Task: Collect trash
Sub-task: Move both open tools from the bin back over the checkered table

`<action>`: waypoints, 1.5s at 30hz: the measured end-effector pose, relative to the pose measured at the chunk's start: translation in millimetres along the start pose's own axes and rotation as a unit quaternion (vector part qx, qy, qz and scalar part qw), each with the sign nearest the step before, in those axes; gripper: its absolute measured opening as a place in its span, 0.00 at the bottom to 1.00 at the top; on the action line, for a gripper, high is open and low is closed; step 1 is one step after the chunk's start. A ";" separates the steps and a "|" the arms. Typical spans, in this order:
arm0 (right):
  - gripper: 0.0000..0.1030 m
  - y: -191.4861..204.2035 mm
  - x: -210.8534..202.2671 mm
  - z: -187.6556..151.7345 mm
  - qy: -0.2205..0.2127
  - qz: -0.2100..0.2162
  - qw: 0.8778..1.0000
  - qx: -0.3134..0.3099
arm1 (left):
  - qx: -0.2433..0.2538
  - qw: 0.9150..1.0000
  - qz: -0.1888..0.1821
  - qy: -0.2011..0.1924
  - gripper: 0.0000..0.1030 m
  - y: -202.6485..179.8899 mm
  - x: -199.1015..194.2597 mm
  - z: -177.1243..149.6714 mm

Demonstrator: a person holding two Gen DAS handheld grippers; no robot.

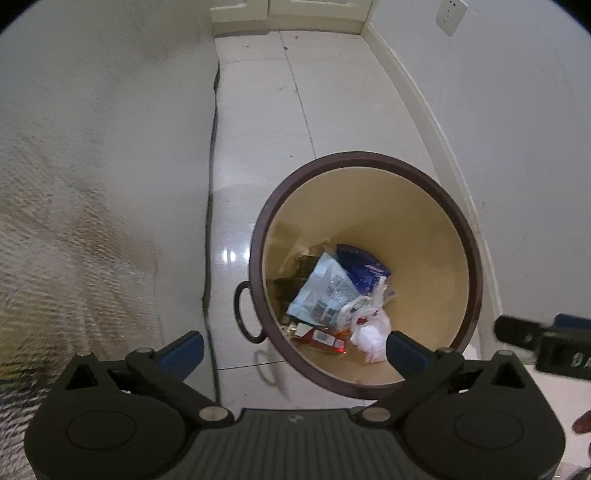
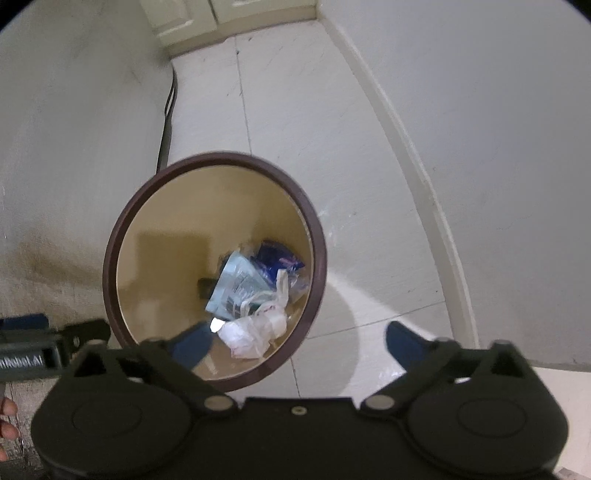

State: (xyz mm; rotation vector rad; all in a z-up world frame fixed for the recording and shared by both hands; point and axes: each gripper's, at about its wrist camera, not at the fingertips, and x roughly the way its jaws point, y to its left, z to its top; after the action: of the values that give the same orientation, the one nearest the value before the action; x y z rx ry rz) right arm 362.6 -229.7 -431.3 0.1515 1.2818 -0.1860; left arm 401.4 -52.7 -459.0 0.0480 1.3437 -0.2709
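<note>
A round bin with a dark brown rim [image 1: 364, 157] [image 2: 221, 157] and beige inside stands on the floor below both grippers. At its bottom lie a pale blue packet [image 1: 325, 288] [image 2: 240, 284], a dark blue wrapper [image 1: 360, 264] [image 2: 275, 260], a crumpled white plastic bag [image 1: 369, 332] [image 2: 255, 328] and a red box [image 1: 325, 339]. My left gripper [image 1: 295, 349] hangs open above the bin's near rim, nothing between its blue fingers. My right gripper [image 2: 299, 341] is open too, over the near right rim, empty. Each gripper shows at the edge of the other's view.
White wall [image 1: 517, 147] and skirting run along the right. A pale cloth-covered surface [image 1: 74, 184] rises on the left, with a dark cable [image 2: 168, 122] along its foot. White cabinet doors [image 1: 288, 14] stand at the far end. Glossy floor tiles [image 1: 258, 129] surround the bin.
</note>
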 end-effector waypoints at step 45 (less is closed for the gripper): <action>1.00 -19.8 -382.3 -107.5 -0.345 -0.008 0.939 -0.018 | 0.084 0.930 -0.090 -0.348 1.00 -74.1 -385.4 -116.0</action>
State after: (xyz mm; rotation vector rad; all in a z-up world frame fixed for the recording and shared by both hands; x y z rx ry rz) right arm 153.0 -205.5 -94.2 0.0346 0.5855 -0.2061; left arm 197.6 -38.4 -104.4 -0.0291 0.6146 -0.5052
